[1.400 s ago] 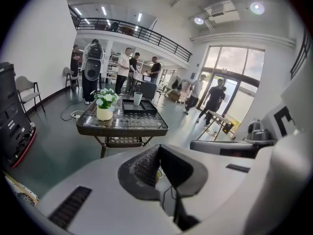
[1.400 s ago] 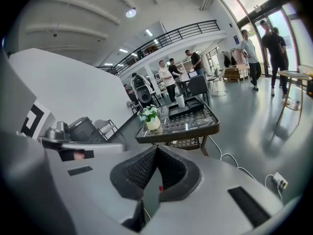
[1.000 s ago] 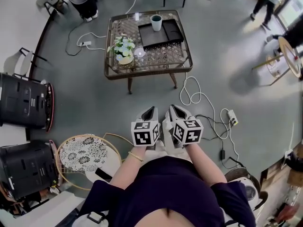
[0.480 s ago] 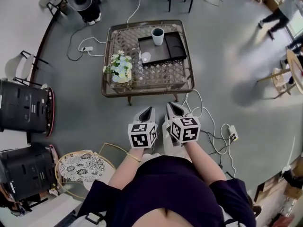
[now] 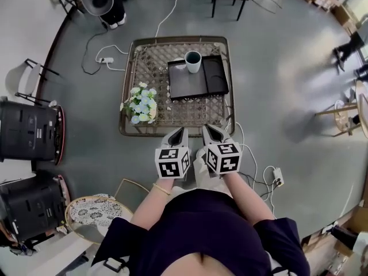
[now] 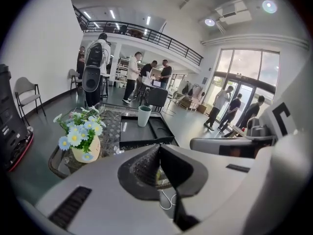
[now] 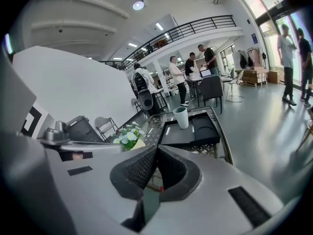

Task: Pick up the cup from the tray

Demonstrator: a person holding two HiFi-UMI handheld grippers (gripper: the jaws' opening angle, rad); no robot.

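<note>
Pale green cylindrical cup [image 5: 192, 61] is standing upright at the far edge of the flat black rectangular tray [image 5: 187, 88], inside the tray's larger left section, just beside the divider to the narrower right section. Tray is lying on the right half of a low rectangular table with a woven wicker top and dark rim [image 5: 122, 99]. Cream pot of blue and white daisies [image 5: 140, 104] is sitting on the table's near left part, well apart from the cup. Left gripper [image 5: 180, 133] is hovering just off the table's near edge, jaws pressed together with nothing between them, well short of the tray. Right gripper [image 5: 209, 130] is hanging just beside it, also closed tight and empty, pointing toward the table. Both are being held close in front of the person's dark purple top [image 5: 201, 229]. White cable [image 5: 241, 148] is trailing over the grey floor to a white power strip [image 5: 278, 180] on the right. Black hard cases [image 5: 29, 131] are standing at the left.
</note>
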